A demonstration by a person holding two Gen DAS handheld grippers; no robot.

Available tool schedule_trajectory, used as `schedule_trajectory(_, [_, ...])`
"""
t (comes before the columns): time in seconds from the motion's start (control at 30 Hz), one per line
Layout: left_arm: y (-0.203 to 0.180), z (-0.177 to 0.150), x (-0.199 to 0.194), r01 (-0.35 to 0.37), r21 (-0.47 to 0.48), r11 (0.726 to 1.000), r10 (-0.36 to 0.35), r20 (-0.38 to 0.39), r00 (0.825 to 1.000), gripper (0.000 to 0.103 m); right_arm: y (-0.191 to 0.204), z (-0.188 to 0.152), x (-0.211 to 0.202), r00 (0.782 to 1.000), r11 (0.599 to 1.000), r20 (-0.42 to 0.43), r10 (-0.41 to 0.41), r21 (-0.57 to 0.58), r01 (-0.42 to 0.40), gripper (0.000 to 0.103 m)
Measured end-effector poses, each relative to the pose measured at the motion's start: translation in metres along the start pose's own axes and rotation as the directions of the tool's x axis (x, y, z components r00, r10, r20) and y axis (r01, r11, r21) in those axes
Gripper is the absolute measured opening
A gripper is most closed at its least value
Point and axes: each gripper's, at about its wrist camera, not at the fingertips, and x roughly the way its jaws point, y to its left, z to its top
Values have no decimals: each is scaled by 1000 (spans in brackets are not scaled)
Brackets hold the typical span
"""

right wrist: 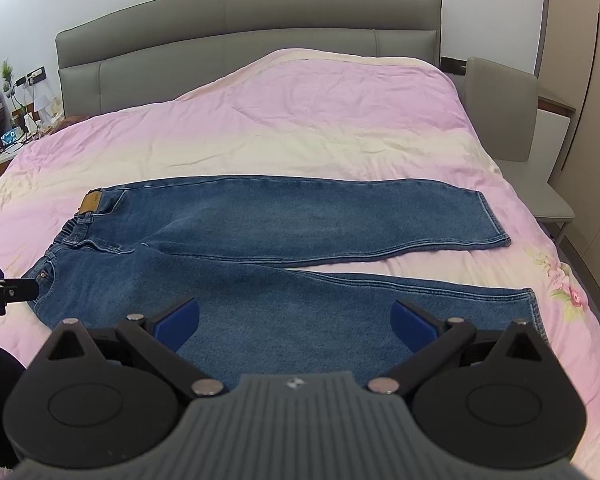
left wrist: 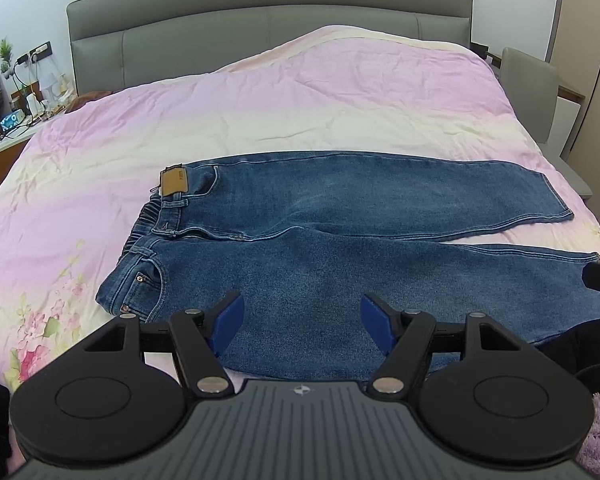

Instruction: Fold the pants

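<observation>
Nearest me, my left gripper [left wrist: 302, 314] has its blue fingers [left wrist: 229, 322] spread wide apart, holding nothing, poised above the near leg of the jeans [left wrist: 340, 232] close to the hip; my right gripper [right wrist: 295, 322] is likewise wide apart and empty above the same leg, closer to the hem [right wrist: 534, 306]. The jeans lie flat and unfolded on the pink duvet [right wrist: 300, 120], waistband [left wrist: 156, 216] to the left, legs running right and splayed into a narrow V. My worry is the soft duvet: if I come down too deep, I expect the fingers to pinch bedding along with denim and drag it into the fold. Grabbing one layer only could leave the leg twisted. Farther out, the far leg [right wrist: 320, 216] angles away, so carrying the near leg over may land it askew, hems mismatched.
</observation>
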Motion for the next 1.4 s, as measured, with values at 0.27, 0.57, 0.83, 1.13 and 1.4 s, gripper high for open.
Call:
schedule_trajectory(0.27, [2, -2, 0, 2, -5, 1000, -2, -3, 1000, 79, 2, -1, -1, 1000, 1000, -1, 9, -14, -9, 98])
schedule_trajectory(0.57, [3, -2, 0, 4, -5, 1000, -4, -3, 1000, 79, 2, -1, -2, 1000, 1000, -3, 11, -12, -11, 98])
schedule_trajectory(0.83, [7, 4, 3, 36, 98, 995, -35, -13, 999, 79, -15, -2, 2, 998, 999, 37, 54, 0, -54, 98])
schedule_trajectory(1.13, [30, 22, 14, 80, 411, 908, -61, -59, 996, 78, -87, 7, 23, 998, 996, 28, 57, -72, -55, 98])
schedule_trajectory(1.4, [66, -2, 77, 128, 648, 751, 46, -244, 969, 78, -162, 5, 62, 994, 990, -113, -6, -138, -10, 60])
